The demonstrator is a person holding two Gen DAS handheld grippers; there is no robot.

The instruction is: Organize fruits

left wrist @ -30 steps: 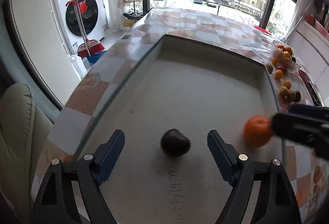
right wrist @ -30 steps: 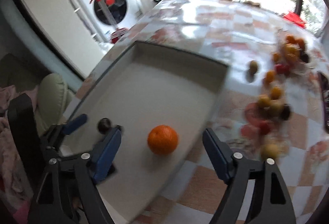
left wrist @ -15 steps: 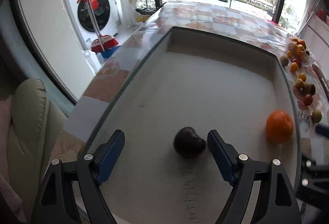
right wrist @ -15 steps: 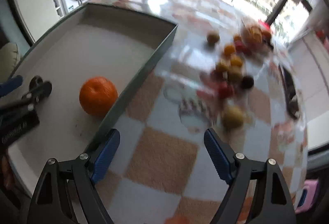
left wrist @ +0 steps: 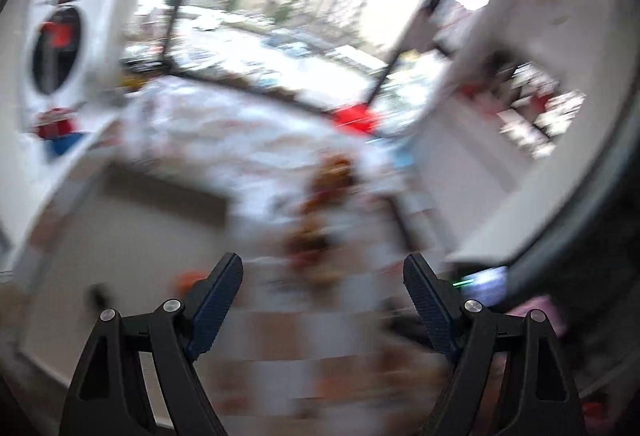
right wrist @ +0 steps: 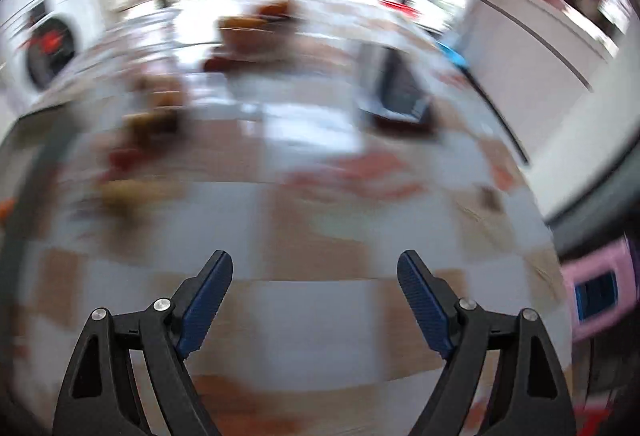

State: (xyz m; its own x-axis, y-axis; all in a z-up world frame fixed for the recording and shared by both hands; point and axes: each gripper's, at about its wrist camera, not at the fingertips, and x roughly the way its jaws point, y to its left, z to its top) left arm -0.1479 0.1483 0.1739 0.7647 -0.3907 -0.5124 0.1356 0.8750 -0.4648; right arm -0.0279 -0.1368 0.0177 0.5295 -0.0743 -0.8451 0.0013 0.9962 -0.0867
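Note:
Both views are heavily motion-blurred. My left gripper is open and empty above the checkered table. The grey tray lies to its left, with the orange a blur beside the left finger and a dark fruit a smudge further left. A row of loose fruits runs ahead. My right gripper is open and empty over bare table tiles. Loose fruits lie ahead to its left, and a pile of orange fruits sits at the far end.
The tray's rim shows at the left edge of the right wrist view. A dark flat device lies on the table ahead right. A washing machine stands at the left. A white counter runs along the right.
Both grippers have swung right, away from the tray and toward the loose fruits. The orange and the dark fruit stay in the tray. Both grippers stay open.

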